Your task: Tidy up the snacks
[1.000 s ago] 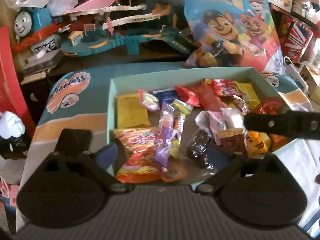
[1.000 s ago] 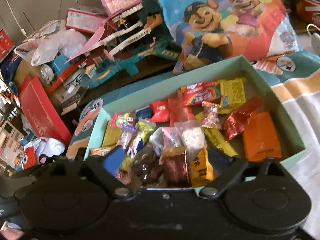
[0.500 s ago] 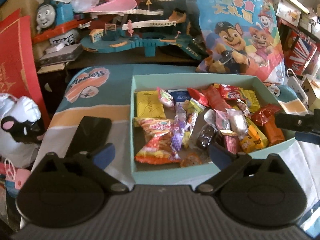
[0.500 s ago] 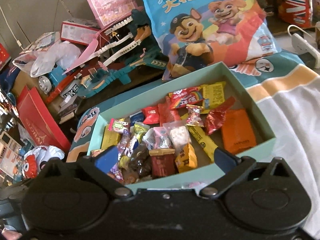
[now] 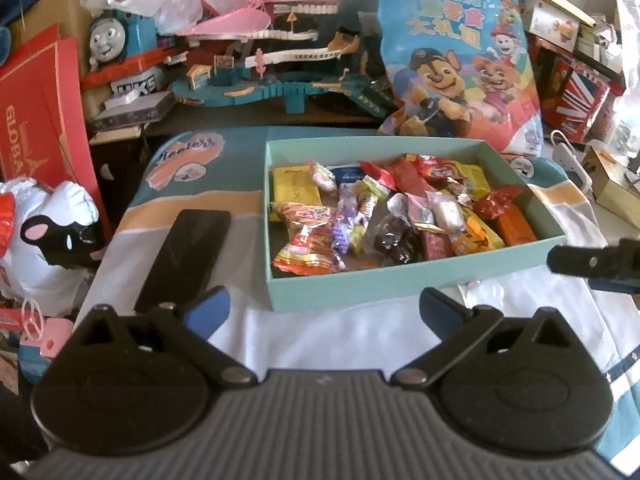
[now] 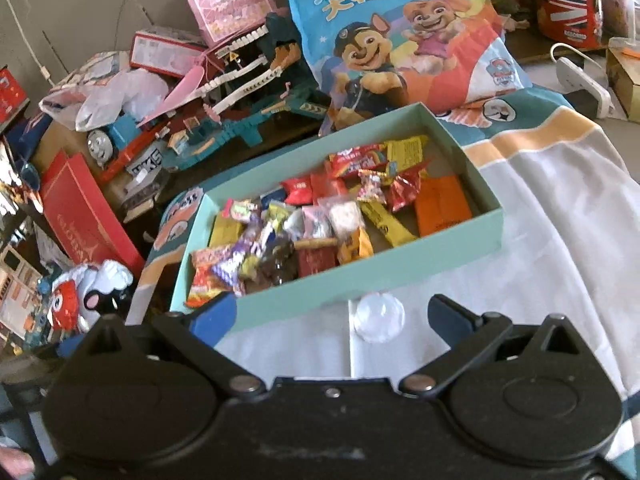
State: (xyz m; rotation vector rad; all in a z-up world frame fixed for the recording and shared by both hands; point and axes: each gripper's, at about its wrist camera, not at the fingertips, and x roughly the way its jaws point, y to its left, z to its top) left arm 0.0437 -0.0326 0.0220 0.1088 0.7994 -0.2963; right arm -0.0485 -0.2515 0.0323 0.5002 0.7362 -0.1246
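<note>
A mint-green box (image 5: pixel 360 284) (image 6: pixel 360 276) on the cloth-covered table holds several wrapped snacks, among them an orange-red packet (image 5: pixel 308 240), a yellow packet (image 5: pixel 294 190) and an orange bar (image 6: pixel 440 204). My left gripper (image 5: pixel 324 308) is open and empty, pulled back from the box's near wall. My right gripper (image 6: pixel 332 316) is open and empty, also short of the box; one of its fingers (image 5: pixel 580 260) shows at the right edge of the left wrist view. A small clear round piece (image 6: pixel 378 318) lies on the cloth between the right gripper's fingers.
A black phone (image 5: pixel 188 252) lies left of the box. A large cartoon-dog snack bag (image 5: pixel 452 68) stands behind it. Toy tracks (image 5: pixel 280 80), a toy train (image 5: pixel 116 40), a red box (image 5: pixel 36 108) and a plush toy (image 5: pixel 52 240) crowd the back and left.
Both grippers have drawn back and up from over the box. The whole box now shows in both views. Both stay open and empty.
</note>
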